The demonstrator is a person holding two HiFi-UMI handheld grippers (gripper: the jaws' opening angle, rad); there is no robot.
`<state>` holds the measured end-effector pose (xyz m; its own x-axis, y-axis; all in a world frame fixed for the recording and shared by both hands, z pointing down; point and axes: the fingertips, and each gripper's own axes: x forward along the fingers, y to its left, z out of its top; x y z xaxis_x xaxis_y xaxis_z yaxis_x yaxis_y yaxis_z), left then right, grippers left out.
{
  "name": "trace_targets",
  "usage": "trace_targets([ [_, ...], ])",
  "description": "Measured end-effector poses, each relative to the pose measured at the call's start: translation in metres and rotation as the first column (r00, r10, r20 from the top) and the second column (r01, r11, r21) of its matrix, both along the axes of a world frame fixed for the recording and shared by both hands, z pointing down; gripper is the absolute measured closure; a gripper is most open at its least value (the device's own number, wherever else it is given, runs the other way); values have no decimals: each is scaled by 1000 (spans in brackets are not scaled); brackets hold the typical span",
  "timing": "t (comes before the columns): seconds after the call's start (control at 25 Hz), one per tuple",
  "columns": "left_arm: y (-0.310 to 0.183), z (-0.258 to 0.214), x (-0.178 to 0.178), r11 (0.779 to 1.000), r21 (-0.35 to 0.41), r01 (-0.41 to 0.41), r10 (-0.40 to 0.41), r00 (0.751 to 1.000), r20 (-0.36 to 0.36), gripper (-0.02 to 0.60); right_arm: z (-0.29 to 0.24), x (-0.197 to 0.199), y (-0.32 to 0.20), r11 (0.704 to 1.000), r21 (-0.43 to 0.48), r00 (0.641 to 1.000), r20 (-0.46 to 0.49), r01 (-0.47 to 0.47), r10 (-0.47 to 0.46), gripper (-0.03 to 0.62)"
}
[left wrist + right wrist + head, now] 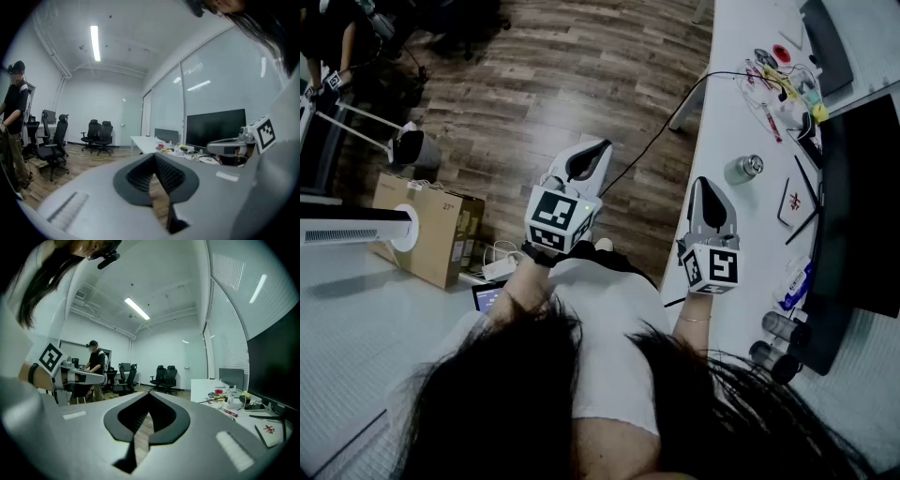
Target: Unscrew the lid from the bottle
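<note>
Nothing has started yet as far as we can see. The left gripper (pixel 598 148) hangs out over the wooden floor (pixel 581 75) and the right gripper (pixel 705 186) sits at the edge of the table (pixel 741 56). Both are pinched fully shut, and neither has anything in it. The bottle (pixel 748 169) looks to us like the small one standing on the table just ahead of the right gripper. Its silvery lid (pixel 754 165) is on, and nothing touches it. So the whole job is left, in our judgement: one claw to steady the bottle, the other to grip the lid and twist it off. Only the head view gives us the bottle, from above, along with the cable clutter beyond it and the monitor (pixel 862 216) at the right. The gripper views look out level across the room instead. In the left gripper view we get closed jaws with floor showing through the slit, office chairs (pixel 98 136) at the far wall, and a person (pixel 14 126) at the left edge. The right gripper view shows its own closed jaws and another standing person (pixel 96 363). We cannot pick out the bottle there.
</note>
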<state>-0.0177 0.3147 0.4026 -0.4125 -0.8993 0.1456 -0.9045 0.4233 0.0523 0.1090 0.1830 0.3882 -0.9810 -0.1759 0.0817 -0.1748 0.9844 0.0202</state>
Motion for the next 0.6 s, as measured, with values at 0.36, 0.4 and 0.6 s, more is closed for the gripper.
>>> trace_targets([
  [0.36,5,2,-8,1000,6,20,-20,1000,6,522,0,-1,-10,999,-24,999,1,-43,43,589],
  [0.4,6,1,-10,1000,8,24,-24,1000,5,522,-1,-2,-10,999,-29,999,7,-40,40,589],
  [0.6,6,1,-24,1000,24,19,-19,1000,-6,520,-5,-15,-11,999,-42,999,23,-28,29,586],
])
